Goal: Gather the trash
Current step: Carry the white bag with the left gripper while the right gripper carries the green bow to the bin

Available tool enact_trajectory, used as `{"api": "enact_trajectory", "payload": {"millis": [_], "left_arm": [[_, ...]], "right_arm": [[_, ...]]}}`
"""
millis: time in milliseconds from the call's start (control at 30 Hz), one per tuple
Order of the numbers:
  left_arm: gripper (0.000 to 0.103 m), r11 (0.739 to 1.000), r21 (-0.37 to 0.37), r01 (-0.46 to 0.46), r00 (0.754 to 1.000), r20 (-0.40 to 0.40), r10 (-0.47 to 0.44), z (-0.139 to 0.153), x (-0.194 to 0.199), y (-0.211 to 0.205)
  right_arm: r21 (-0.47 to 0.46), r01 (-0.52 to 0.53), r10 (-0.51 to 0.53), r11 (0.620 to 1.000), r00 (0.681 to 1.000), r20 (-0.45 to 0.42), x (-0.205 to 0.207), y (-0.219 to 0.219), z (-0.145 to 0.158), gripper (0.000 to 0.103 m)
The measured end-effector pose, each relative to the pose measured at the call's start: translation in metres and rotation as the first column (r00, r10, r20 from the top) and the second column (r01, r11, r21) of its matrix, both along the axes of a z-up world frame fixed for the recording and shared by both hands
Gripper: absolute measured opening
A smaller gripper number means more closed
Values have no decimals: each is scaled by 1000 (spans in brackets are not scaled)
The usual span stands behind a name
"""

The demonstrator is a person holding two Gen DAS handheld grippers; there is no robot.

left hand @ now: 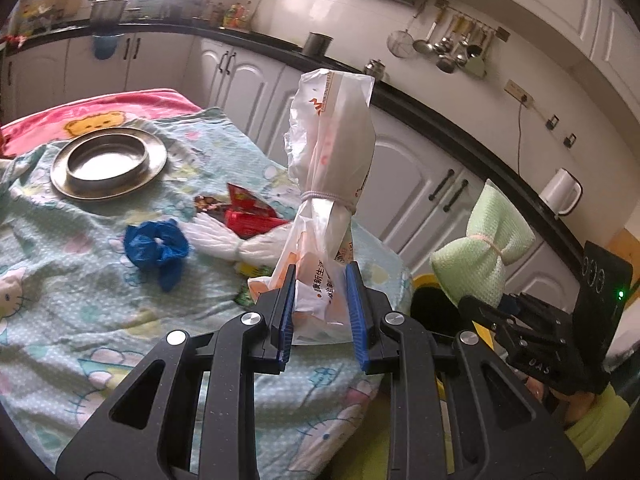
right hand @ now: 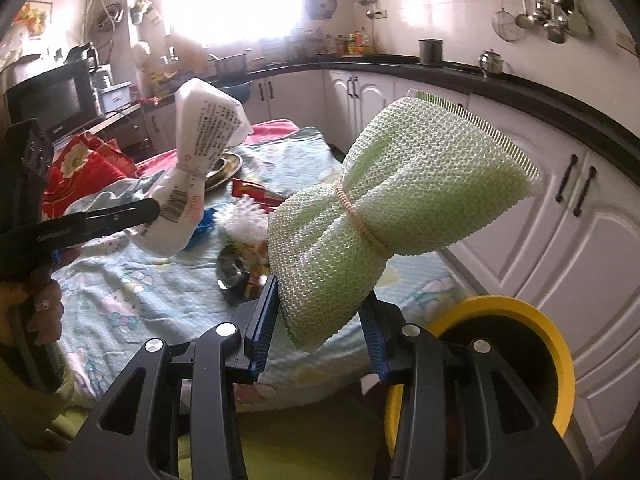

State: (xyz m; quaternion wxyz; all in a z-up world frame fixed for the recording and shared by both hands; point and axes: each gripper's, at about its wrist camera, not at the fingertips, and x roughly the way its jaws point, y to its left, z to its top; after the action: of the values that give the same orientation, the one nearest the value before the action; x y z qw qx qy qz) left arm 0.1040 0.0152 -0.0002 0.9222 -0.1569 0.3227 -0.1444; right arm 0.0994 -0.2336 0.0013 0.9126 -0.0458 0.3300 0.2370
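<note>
A worktop (left hand: pixel 100 320) draped in a pale blue cartoon cloth carries a metal plate (left hand: pixel 108 168), a red wrapper (left hand: pixel 250 212), a white bundle (left hand: pixel 228 240) and a blue scrap (left hand: pixel 158 246), with a yellow-rimmed bin (right hand: pixel 532 332) just off its corner. The left tongs (left hand: pixel 320 300) are closed on the lower end of a white plastic bag (left hand: pixel 332 148) tied at its middle, held upright above the cloth. The right tongs (right hand: pixel 316 336) grip a green mesh cloth (right hand: pixel 400 200) cinched by a band, held beside the bin.
</note>
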Motion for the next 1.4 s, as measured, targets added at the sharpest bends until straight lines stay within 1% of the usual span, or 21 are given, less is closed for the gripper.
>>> {"api": "enact_trajectory", "payload": {"millis": [333, 900, 1200, 1400], "left_arm": [[17, 997, 24, 73, 997, -2, -73, -3, -2, -36], [18, 984, 52, 171, 985, -22, -170, -11, -1, -78], [18, 965, 75, 251, 968, -28, -249, -19, -2, -119], [18, 951, 76, 299, 954, -55, -296, -30, 1, -145]], "right_arm": [[8, 66, -66, 998, 998, -7, -5, -32, -3, 38], [35, 194, -193, 980, 981, -33, -6, -91, -12, 38], [35, 243, -241, 969, 969, -47, -7, -113, -20, 38], [21, 273, -271, 962, 960, -68, -8, -128, -30, 38]]}}
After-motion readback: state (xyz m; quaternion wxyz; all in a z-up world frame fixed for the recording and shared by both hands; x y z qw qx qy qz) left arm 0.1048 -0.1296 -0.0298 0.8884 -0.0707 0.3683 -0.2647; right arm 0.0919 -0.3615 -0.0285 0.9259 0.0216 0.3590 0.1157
